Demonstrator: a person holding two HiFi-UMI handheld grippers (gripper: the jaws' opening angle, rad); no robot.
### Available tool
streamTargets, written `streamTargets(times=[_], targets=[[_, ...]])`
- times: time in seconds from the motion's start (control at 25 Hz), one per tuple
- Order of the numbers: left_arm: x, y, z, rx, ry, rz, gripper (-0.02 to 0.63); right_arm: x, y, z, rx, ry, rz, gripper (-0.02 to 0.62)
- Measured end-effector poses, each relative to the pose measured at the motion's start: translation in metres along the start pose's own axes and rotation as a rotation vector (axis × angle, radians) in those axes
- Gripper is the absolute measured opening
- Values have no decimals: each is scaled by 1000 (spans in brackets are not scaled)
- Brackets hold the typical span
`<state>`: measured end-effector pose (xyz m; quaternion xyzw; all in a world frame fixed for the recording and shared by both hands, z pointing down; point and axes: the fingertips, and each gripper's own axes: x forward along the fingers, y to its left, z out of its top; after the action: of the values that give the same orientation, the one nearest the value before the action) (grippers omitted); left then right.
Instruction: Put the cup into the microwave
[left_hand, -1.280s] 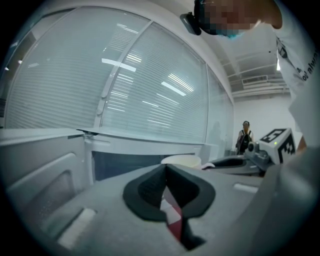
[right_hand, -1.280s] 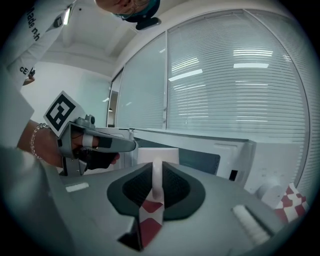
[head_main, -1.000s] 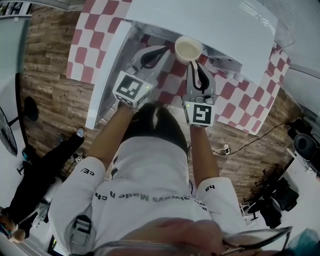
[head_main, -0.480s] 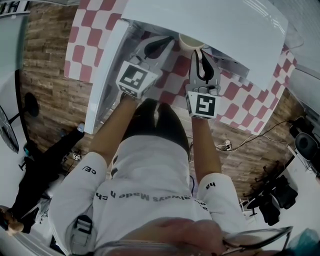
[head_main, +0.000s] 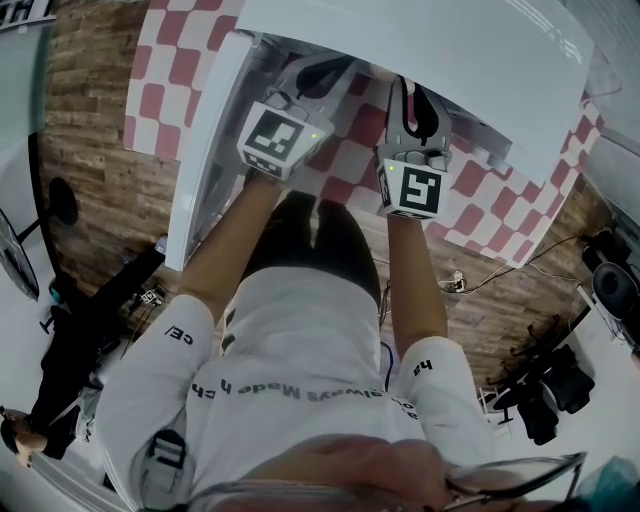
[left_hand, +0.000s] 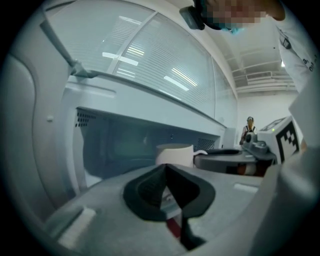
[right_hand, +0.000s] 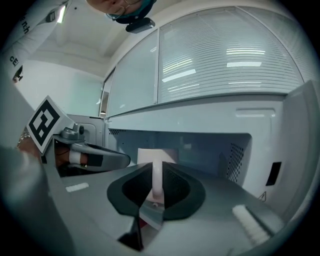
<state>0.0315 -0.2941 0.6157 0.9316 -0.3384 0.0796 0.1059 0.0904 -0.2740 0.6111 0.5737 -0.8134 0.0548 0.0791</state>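
Left arm (head_main: 215, 268): bare forearm, stretched forward from the white sleeve, elbow turned a little outward.
Right arm (head_main: 414, 280): bare forearm, nearly straight, reaching forward beside the left one.
Left gripper (head_main: 325, 72): held level, marker cube on top; in the left gripper view (left_hand: 165, 168) the two dark pads meet with nothing between them.
Right gripper (head_main: 405, 92): held level, marker cube on top; in the right gripper view (right_hand: 156, 175) the pads close on the thin white handle of the cup (right_hand: 150, 155).
Both grippers: side by side, near each other, not touching.
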Motion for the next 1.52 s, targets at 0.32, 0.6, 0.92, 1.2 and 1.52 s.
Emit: streamTargets(times=[0.32,0.6,0.92,1.2,1.52], targets=[[16,4,-5,22,4,1,3,16,-11,-9,12,-9,-24,41],[34,11,-13,32,5,29,3,29,-20,-16,30,-14,-42,41],[51,18,-18,47,2,37,3,41,-33,-28,32,-16,-56,41],[56,20,-23,43,9,42,3,48,-34,-33,5,-31,-39,41],[52,14,-29,41,28,40,3,43,-35,-46,13,8,-43,41]])
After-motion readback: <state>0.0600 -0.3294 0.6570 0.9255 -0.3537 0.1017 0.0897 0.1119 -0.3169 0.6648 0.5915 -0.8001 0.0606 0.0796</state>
